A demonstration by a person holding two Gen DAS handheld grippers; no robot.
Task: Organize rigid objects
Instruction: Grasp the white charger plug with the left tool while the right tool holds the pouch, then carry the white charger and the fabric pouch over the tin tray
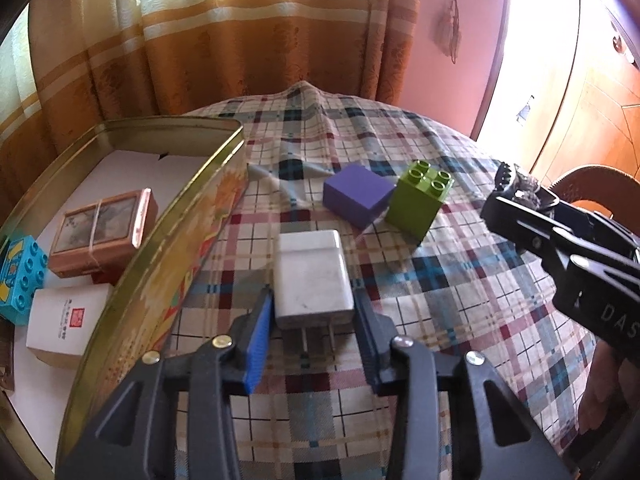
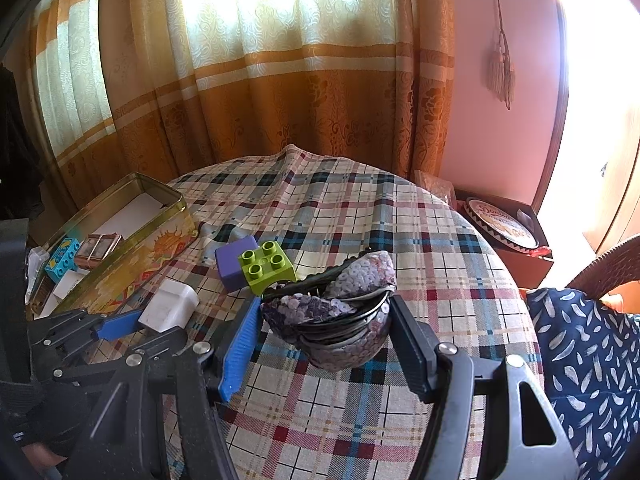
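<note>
The left gripper (image 1: pixel 314 312) has its jaws closed against the sides of a white charger (image 1: pixel 311 276) lying on the checked tablecloth (image 1: pixel 440 280), prongs toward the camera, while the right gripper (image 2: pixel 324 336) pinches a sequined coin purse (image 2: pixel 340 316) between its jaws. Just beyond the charger sit a purple block (image 1: pixel 358 196) and a green brick (image 1: pixel 420 200), touching each other. The open tin (image 1: pixel 168 240) to the left holds a blue brick (image 1: pixel 18 280), a brown box (image 1: pixel 100 232) and a white box (image 1: pixel 66 320).
</note>
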